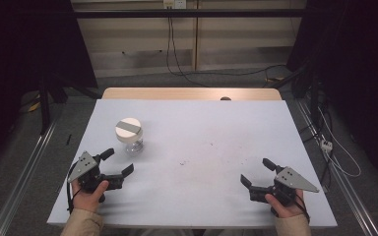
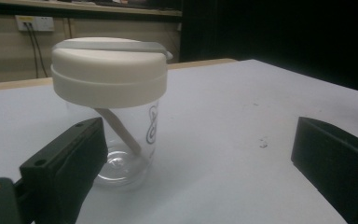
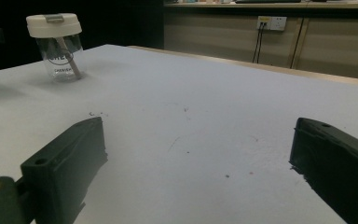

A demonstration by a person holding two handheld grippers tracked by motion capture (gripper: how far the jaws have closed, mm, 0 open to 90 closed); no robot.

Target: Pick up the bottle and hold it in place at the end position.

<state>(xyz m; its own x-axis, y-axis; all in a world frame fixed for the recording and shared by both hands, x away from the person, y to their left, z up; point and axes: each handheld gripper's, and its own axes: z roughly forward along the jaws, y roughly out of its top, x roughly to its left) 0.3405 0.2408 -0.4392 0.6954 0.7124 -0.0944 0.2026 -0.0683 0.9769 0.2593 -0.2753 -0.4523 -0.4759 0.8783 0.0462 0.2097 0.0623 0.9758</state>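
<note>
The clear plastic jar with a cream screw lid and a stick inside (image 1: 129, 135) stands upright on the pale grey tabletop (image 1: 216, 142), just ahead of the left tongs (image 1: 119, 162), gaping wide and empty. The right tongs (image 1: 256, 170) gape wide, well apart. This looks like the approach; next, the left tongs must straddle the jar and close

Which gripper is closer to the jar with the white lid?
Left. The left gripper sits just in front of the jar, open and not touching. The right gripper is far across the table, also open.
</note>
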